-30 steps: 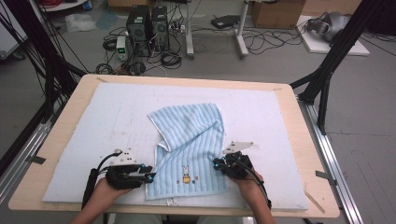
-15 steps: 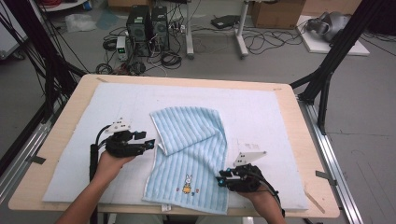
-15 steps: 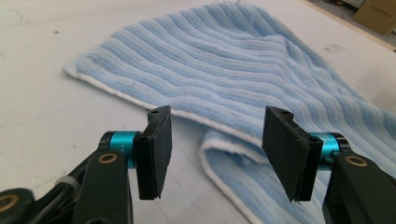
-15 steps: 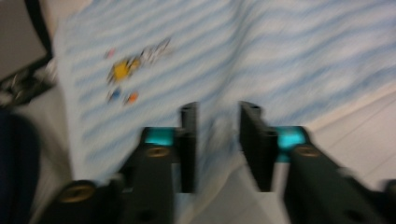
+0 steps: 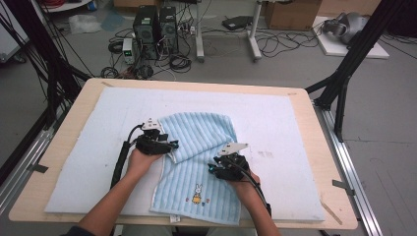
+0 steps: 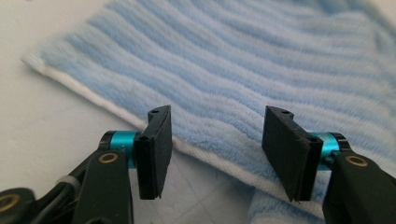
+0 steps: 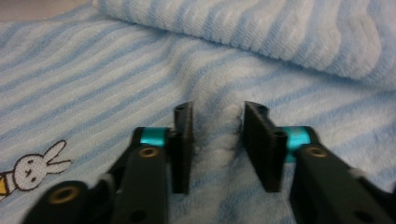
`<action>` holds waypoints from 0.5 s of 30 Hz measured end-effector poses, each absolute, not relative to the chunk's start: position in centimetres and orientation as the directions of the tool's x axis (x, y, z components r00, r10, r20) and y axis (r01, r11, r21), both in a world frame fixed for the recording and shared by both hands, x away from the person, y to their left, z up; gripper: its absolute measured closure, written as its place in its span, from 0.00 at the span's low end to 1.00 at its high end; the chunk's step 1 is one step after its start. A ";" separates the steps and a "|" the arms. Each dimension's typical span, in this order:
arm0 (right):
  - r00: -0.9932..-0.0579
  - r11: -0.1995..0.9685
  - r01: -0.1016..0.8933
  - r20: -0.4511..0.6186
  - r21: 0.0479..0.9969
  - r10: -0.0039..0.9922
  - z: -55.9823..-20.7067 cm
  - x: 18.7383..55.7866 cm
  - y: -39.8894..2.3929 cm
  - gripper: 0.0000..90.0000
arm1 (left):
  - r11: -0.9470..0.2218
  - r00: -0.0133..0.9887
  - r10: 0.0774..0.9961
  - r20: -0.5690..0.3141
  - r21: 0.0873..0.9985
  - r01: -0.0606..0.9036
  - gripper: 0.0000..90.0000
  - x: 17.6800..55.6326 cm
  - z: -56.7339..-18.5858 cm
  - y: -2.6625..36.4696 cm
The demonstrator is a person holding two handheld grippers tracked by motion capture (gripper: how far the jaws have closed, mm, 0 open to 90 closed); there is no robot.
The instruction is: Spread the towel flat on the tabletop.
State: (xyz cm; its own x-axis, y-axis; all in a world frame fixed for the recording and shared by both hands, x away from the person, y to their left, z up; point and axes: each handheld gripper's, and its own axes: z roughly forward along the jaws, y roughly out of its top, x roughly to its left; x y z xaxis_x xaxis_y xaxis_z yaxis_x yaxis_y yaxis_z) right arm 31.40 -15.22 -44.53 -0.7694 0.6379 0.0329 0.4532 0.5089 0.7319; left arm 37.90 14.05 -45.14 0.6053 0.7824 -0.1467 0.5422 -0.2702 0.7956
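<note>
Across the padded desk [image 5: 88,147] our half-folded towel [image 5: 201,162] lies mid-frame. We've moved our left claw [image 6: 215,149], released, to its edge; our right claw [image 7: 215,140], just narrowing, straddles a ridge without clamping it.

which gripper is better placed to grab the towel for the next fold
Right, probably. The right gripper already has a raised ridge of the blue striped towel between its jaws, which have just been closing. The left gripper is open over the folded flap's white edge, not yet around it.
</note>
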 end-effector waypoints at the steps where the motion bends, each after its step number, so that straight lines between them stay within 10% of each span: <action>1: -0.773 0.507 0.454 0.042 0.733 0.633 -44.5 31.4 -15.3 0.87 | -0.280 0.614 0.776 -0.141 0.796 0.536 0.53 37.8 -45.1 13.9; 8: -0.843 0.524 0.464 0.174 0.714 0.509 -44.5 30.5 -15.5 0.94 | -0.363 0.672 0.734 -0.097 0.780 0.510 0.85 37.2 -44.7 14.4; 15: -0.900 0.587 0.425 0.255 0.689 0.353 -44.4 28.0 -15.7 0.93 | -0.405 0.695 0.715 -0.071 0.769 0.495 0.94 36.0 -44.4 15.8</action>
